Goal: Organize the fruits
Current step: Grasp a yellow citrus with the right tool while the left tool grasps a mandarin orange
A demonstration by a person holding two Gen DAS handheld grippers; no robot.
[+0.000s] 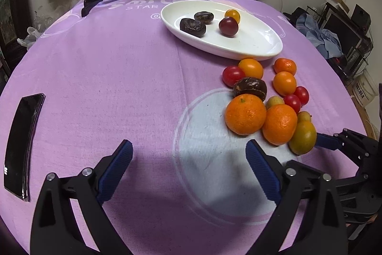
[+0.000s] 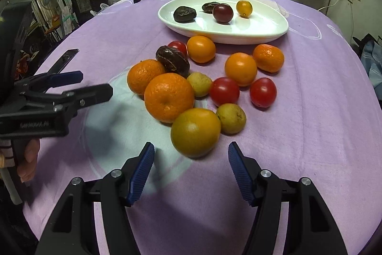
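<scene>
Fruits (image 2: 195,87): four on white dish (image 2: 274,32), about a dozen loose on tabletop (image 2: 322,111) just before it. Your left gripper (image 1: 188,159) and right gripper (image 2: 191,159) both wide open, empty. Most sorting left.

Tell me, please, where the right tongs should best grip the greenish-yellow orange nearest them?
Probably across the widest middle of the greenish-yellow orange, coming straight forward from the near side. The right tongs are open there already; an orange and a small pear touch its far side.
</scene>
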